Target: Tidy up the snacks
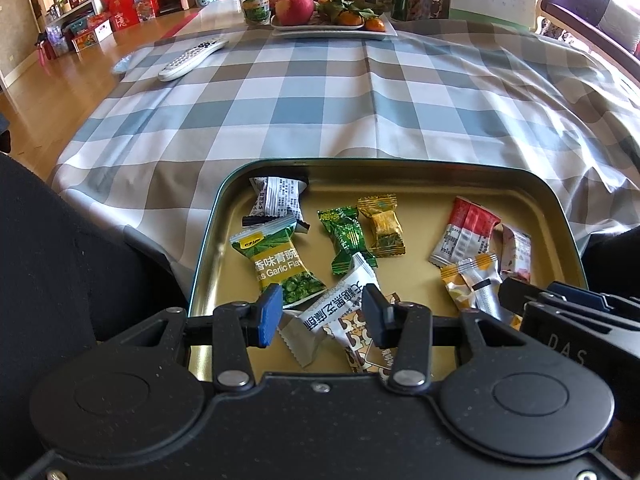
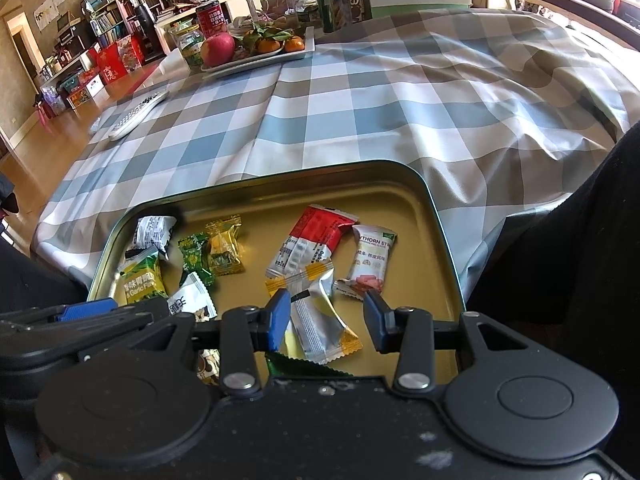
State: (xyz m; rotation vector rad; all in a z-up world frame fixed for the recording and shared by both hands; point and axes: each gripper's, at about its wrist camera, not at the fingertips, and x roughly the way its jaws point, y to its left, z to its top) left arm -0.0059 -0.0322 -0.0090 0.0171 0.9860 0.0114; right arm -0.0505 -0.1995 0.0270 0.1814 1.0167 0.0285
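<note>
Tin tray [image 1: 560, 216] – glossy gold metal; wrappers [image 1: 280, 268] – shiny foil; tablecloth [image 1: 320, 100] – smooth cloth.

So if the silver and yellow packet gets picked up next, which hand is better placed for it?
The right. The right gripper hovers over the silver and yellow packet, which lies between its open fingers. The left gripper sits above the white packet instead.
</note>
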